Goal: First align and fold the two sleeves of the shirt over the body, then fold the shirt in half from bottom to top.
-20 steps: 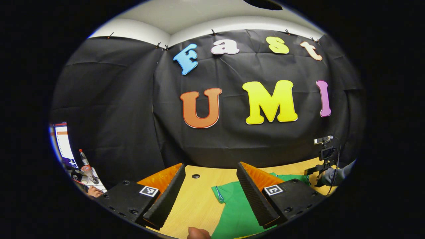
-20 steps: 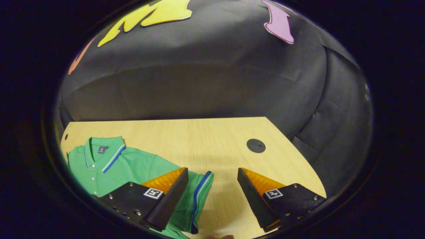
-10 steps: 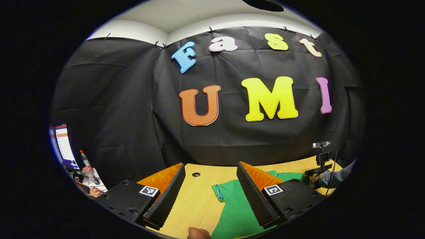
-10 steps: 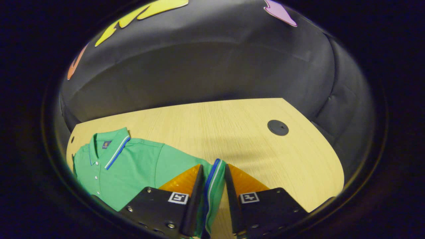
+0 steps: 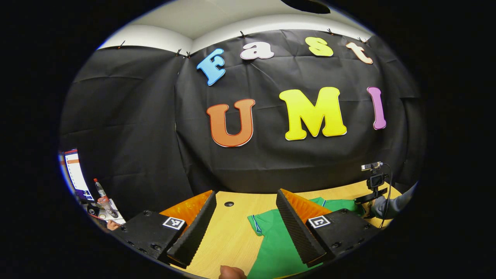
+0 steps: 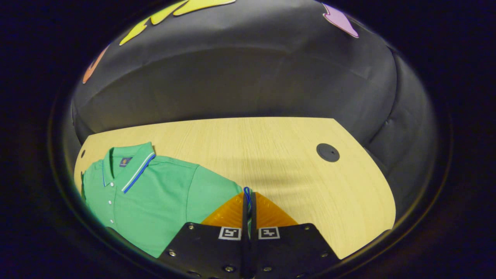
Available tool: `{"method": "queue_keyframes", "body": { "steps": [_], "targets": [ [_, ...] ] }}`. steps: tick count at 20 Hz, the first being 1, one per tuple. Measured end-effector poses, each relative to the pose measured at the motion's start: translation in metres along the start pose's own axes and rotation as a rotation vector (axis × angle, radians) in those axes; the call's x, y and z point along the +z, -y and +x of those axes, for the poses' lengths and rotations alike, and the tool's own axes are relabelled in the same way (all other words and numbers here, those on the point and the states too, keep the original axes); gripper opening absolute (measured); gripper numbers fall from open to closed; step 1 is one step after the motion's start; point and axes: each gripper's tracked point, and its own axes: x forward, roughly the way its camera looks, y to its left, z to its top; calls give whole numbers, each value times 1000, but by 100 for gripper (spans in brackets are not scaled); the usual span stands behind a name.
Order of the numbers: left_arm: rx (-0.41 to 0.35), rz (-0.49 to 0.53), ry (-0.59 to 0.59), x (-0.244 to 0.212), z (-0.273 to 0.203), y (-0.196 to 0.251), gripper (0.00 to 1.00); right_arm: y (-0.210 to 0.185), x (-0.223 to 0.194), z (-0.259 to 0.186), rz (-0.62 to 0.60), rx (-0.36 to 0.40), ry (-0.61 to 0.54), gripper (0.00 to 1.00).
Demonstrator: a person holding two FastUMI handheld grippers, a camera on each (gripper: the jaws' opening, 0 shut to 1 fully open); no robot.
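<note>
Closure of the right gripper (image 6: 248, 201) is the change on record: a second ago its fingers stood wide apart either side of the sleeve cuff (image 6: 247, 192); they are now pressed together on that striped cuff edge. Left gripper (image 5: 243, 224) is unchanged, fingers well apart, hovering with nothing between them.

Green polo shirt (image 6: 155, 197) lies flat on the wooden table (image 6: 271, 155), collar (image 6: 130, 162) toward 10 o'clock in the right gripper view, buttons facing up. In the left gripper view the shirt (image 5: 279, 244) sits at 5 o'clock, its other sleeve (image 5: 257, 224) between the open fingers but lower, on the table.

Judgement: the grip at the cuff's outer edge suits lifting that sleeve and carrying it over the body, the first fold. The left gripper appears held ready above the opposite sleeve.

Limits of view: shirt hem is cut off at the lower edge in both views. How much cloth sits between the closed fingers is hidden by the gripper body. A hand and sleeve holding a gripper (image 5: 378, 193) show at 4 o'clock in the left gripper view, too small to assess. A bottle (image 5: 101, 193) stands at 8 o'clock.
</note>
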Motion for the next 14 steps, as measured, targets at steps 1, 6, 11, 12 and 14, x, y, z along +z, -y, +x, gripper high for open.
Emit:
{"method": "queue_keyframes", "body": {
  "steps": [1,6,11,12,14],
  "targets": [
    [0,2,0,1,0,0,99,-1,0,1,-1,7,-2,2],
    [-10,6,-2,0,-2,4,99,-3,1,-4,-43,48,-2,1],
    [-25,3,1,-1,-6,7,99,-21,12,-23,-71,90,32,1],
    [-29,-1,1,0,-5,8,99,-26,14,-28,-85,103,41,1],
    [-33,-5,3,1,-7,10,99,-42,16,-42,-112,132,62,1]
  ]
}}
